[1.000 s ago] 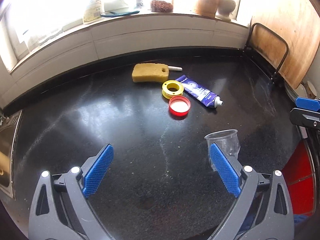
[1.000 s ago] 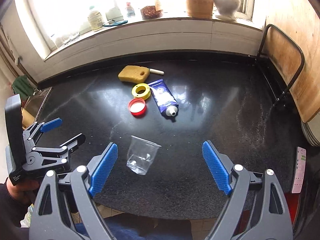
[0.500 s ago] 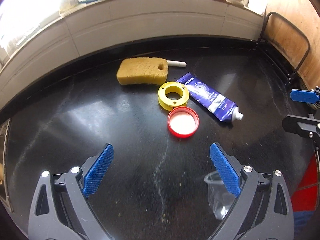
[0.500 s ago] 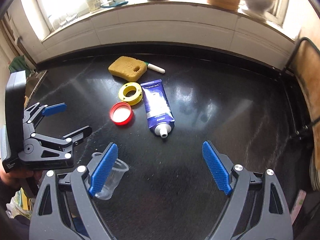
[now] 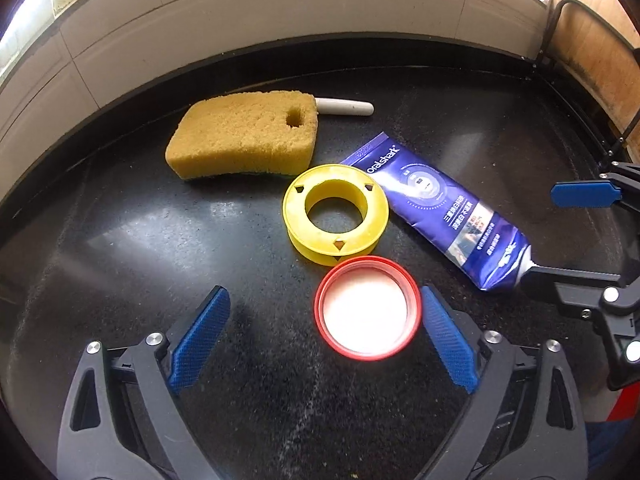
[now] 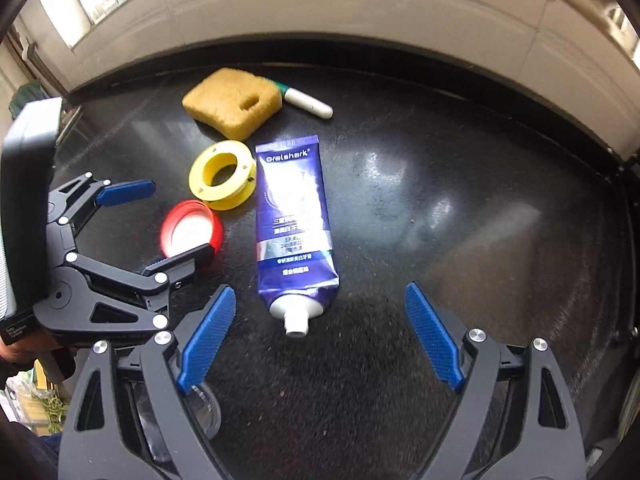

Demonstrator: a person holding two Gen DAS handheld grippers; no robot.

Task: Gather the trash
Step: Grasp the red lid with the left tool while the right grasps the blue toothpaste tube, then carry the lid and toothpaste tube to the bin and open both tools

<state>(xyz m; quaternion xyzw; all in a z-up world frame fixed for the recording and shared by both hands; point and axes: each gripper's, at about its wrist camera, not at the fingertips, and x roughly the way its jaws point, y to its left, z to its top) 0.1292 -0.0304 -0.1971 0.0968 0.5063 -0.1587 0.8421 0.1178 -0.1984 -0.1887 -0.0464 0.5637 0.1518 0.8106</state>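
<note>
On the black counter [image 5: 120, 248] lie a red lid [image 5: 368, 308], a yellow tape spool [image 5: 335, 214], a blue toothpaste tube [image 5: 440, 208], a yellow sponge [image 5: 244, 136] and a white marker [image 5: 344, 107]. My left gripper [image 5: 324, 332] is open, and the red lid lies just inside its right finger. My right gripper [image 6: 320, 336] is open, and the tube's nozzle [image 6: 296, 322] points at it. The tube [image 6: 294, 224], spool [image 6: 222, 180], lid [image 6: 192, 232], sponge [image 6: 234, 100] and left gripper [image 6: 156, 226] show in the right wrist view. A clear plastic cup [image 6: 204, 408] lies under the right gripper's left finger.
A white tiled wall [image 5: 280, 12] runs behind the counter. A black metal rack [image 5: 592, 80] stands at the right against a wooden board. The right gripper's fingers [image 5: 584, 196] reach in at the right of the left wrist view.
Both grippers have moved forward and down toward the trash. The lid now lies between the left fingers, the tube nozzle in front of the right ones. The cup has slid behind them.
</note>
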